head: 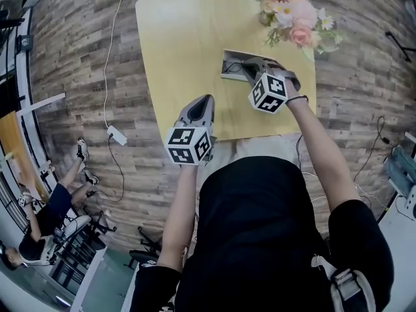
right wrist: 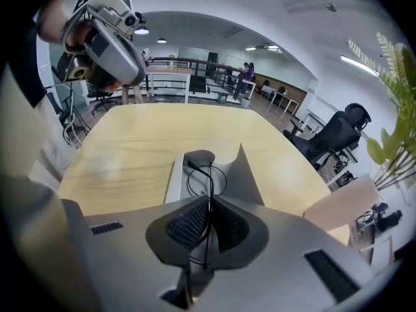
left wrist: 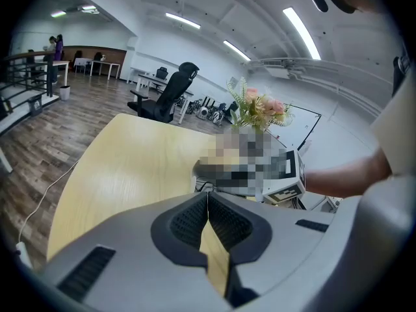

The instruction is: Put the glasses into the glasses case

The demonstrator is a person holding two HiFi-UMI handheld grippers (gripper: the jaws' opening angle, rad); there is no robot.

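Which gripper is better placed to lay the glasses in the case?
Right. The right gripper pinches the glasses over the open case; the left gripper is shut, empty, back by the table edge.
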